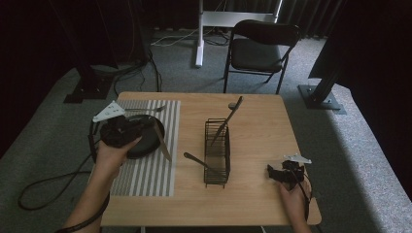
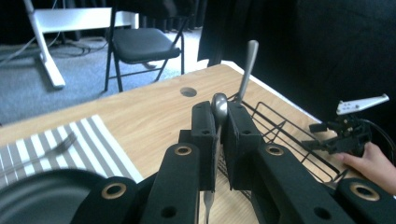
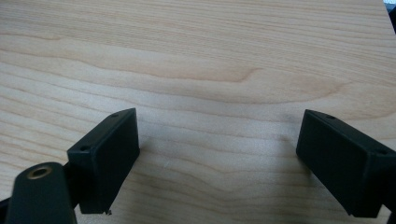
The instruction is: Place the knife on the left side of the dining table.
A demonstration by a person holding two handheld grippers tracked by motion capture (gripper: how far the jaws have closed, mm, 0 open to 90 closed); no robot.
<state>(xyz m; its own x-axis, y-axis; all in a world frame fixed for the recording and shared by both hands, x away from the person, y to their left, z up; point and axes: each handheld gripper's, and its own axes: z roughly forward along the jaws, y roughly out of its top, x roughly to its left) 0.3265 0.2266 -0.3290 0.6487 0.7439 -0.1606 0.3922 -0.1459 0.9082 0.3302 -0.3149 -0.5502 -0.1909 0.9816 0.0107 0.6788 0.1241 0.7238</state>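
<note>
Dark curtains and grey carpet surround a light wooden table (image 1: 262, 116), with a folding chair (image 1: 260, 46) standing beyond its far edge. On the left of the table lies a striped placemat (image 1: 145, 170) carrying a black plate (image 1: 148, 141), and a fork (image 1: 145, 109) rests along the mat's far edge. The left gripper (image 2: 218, 122) is clamped on a knife (image 1: 162, 143), its jaws pinching the metal handle upright between them in the left gripper view, while the blade angles down over the right rim of the plate in the high view. Mid-table stands a black wire cutlery basket (image 1: 217, 153), with one utensil (image 1: 228, 119) leaning out toward the far side and another utensil (image 1: 197, 160) poking out to the left. The right gripper (image 1: 281, 173) rests near the right edge, jaws spread wide over bare wood, gripping nothing. The knife looks bound for a place beside the plate, and the main risk I see is the thin, smooth handle pivoting or slipping in the pinch as it is lowered, so the blade could land on the plate's rim or skew across the stripes. A wide swing of the left gripper might also clip the handle jutting from the basket. Count: one plate, one mat, one fork, one knife, one basket, two utensils in it, one chair, two grippers.
</note>
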